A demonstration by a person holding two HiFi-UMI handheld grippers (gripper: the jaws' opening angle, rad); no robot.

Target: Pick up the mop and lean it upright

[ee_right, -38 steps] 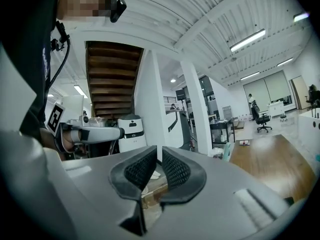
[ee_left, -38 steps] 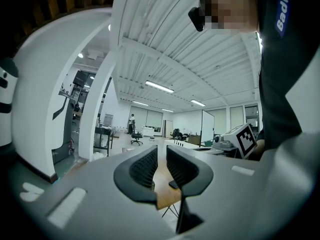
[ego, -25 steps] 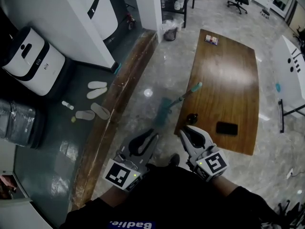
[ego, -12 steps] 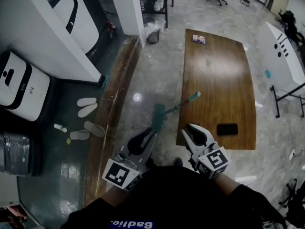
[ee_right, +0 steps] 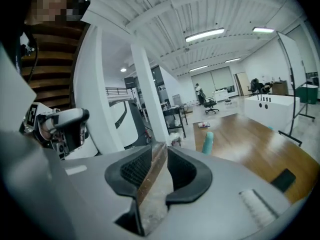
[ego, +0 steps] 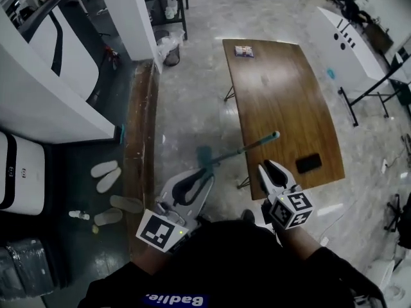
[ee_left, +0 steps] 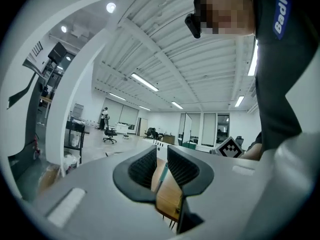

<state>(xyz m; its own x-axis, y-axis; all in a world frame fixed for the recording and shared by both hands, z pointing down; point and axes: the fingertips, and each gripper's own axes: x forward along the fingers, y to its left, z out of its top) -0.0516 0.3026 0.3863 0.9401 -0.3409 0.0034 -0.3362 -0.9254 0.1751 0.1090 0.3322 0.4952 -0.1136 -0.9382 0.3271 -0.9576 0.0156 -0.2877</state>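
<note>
Looks basically done: your teal-handled mop [ego: 241,150] leans against the brown wooden table [ego: 282,95], head on the floor [ego: 199,95]. Right claw [ego: 268,167] is opening, empty; left claw [ego: 205,174] is slightly apart, empty too.

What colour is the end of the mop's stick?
The mop's grip is teal, bluish green; the right gripper view shows it best.
</note>
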